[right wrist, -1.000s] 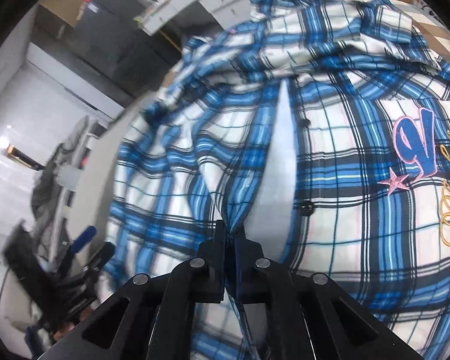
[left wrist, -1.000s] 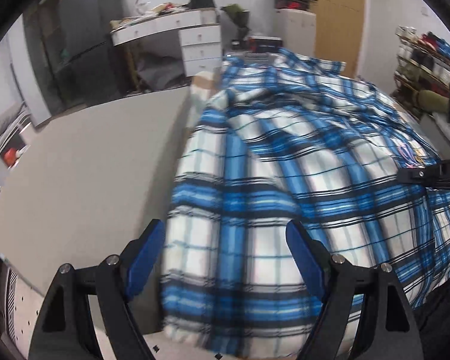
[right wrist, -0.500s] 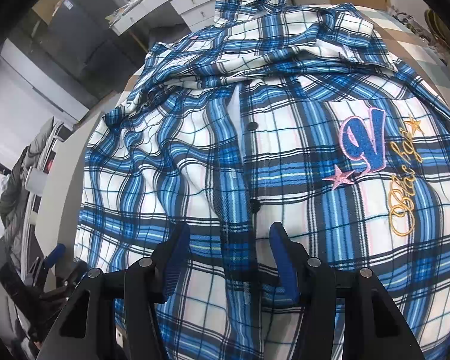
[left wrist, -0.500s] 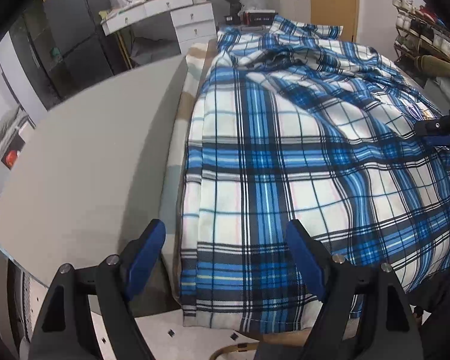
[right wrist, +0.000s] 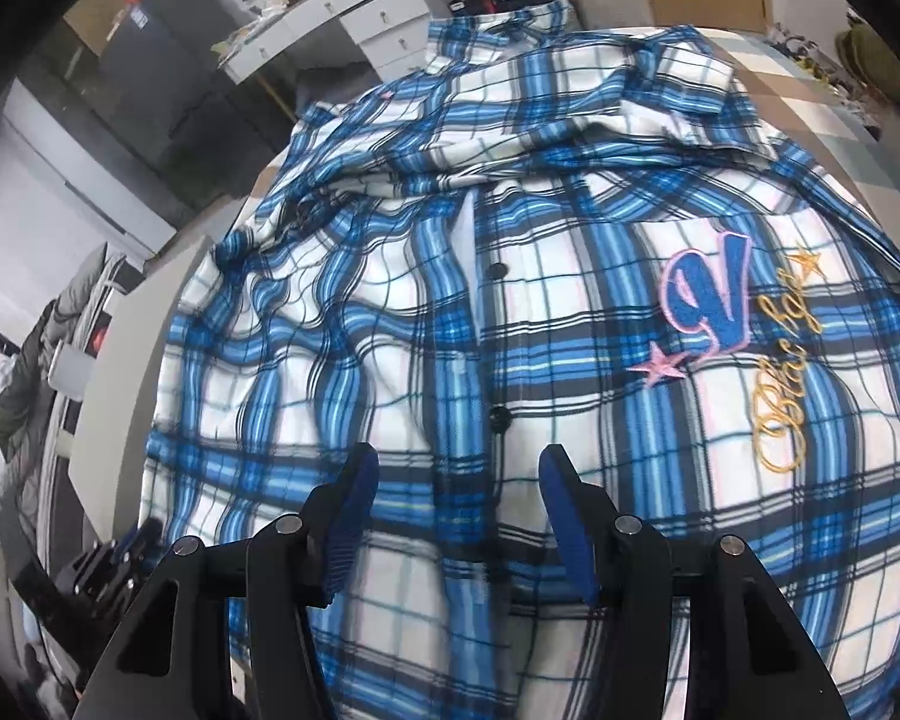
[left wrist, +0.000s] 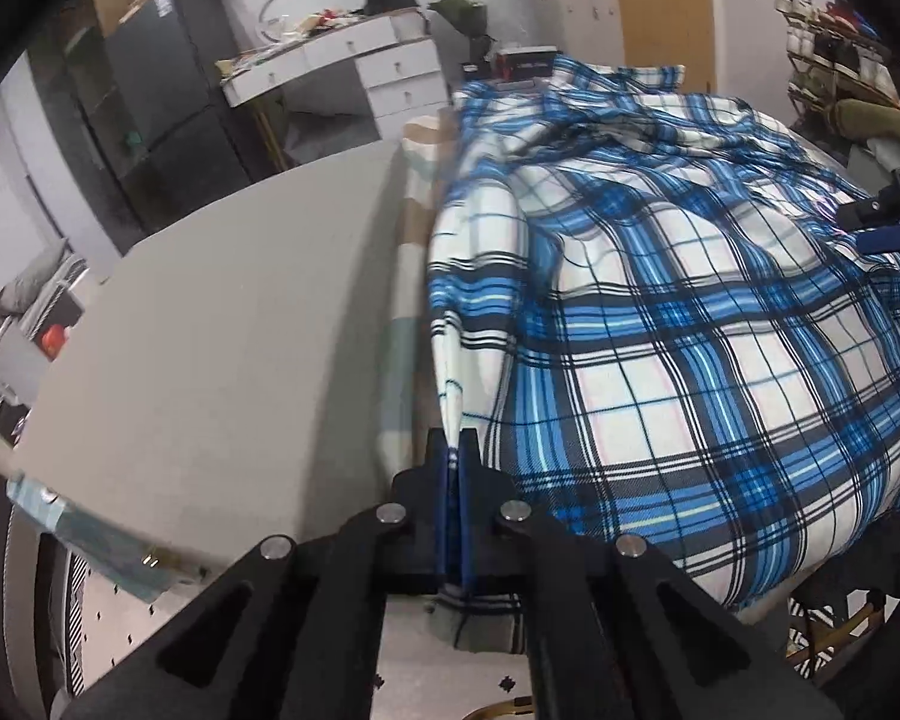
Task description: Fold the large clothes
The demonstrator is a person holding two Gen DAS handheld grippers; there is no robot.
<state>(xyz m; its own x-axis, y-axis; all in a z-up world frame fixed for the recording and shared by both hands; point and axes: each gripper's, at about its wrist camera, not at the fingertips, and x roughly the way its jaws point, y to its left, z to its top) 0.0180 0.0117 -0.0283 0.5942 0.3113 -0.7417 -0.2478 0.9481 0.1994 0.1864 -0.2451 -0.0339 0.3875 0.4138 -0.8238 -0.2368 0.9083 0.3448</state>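
A large blue-and-white plaid shirt (left wrist: 678, 324) lies spread over the table, front side up, with an embroidered blue letter and pink star (right wrist: 708, 306) on its chest. My left gripper (left wrist: 455, 450) is shut on the shirt's left side edge near the hem, and a ridge of cloth rises from its pads. In the right wrist view, the right gripper (right wrist: 459, 501) hovers open over the button placket (right wrist: 498, 414), with nothing pinched between its blue pads. The left gripper (right wrist: 132, 546) shows at the lower left of that view; the right one (left wrist: 888, 222) shows at the right edge of the left view.
The grey table top (left wrist: 222, 324) stretches bare to the left of the shirt, beside a checked cloth (left wrist: 414, 228) under it. Behind stand a white drawer desk (left wrist: 384, 66), a dark cabinet (left wrist: 162, 108) and a wooden door (left wrist: 660, 6). A shoe rack (left wrist: 834, 54) lines the right wall.
My left gripper went from wide open to shut on the shirt's side edge, bunching cloth into a ridge. The right gripper let go of the placket fold and now stands open above it.
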